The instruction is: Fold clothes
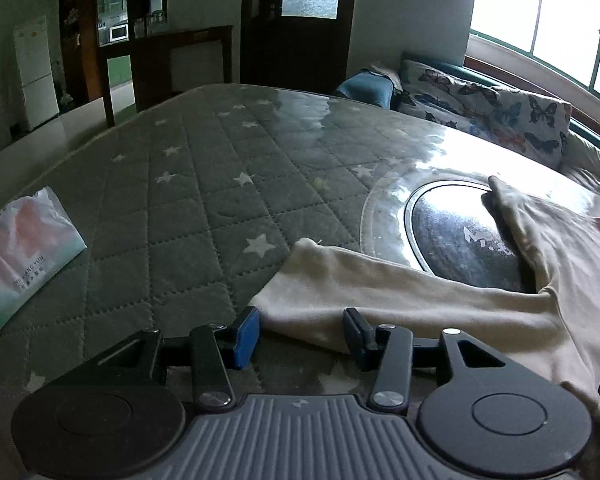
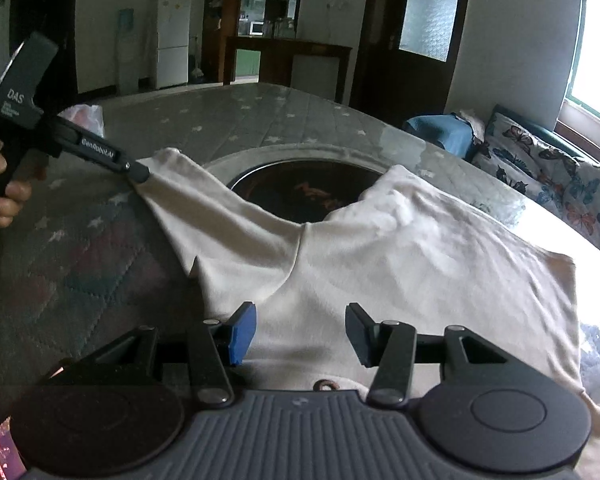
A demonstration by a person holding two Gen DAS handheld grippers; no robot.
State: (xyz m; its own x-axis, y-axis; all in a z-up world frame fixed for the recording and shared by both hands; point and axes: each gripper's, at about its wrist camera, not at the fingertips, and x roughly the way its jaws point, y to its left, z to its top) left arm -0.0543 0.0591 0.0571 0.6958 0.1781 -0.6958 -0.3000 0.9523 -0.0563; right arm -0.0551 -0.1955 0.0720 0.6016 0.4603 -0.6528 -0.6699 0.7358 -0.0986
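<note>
The cream garment (image 2: 380,248) lies spread on the quilted table cover (image 1: 180,184), no fold made yet, while the left gripper (image 1: 302,334) and right gripper (image 2: 300,330) stand apart over it, gripping nothing.

Cream garment (image 2: 380,248) across star-quilted table (image 2: 260,120)

A grey quilted star-print table cover (image 1: 204,208) fills the view. A round glass-topped cooker inset (image 1: 460,236) sits at three o'clock, a tissue pack (image 1: 24,256) at nine, a butterfly-print cushion (image 1: 492,112) at two, a white fridge (image 1: 34,72) at ten.
</note>
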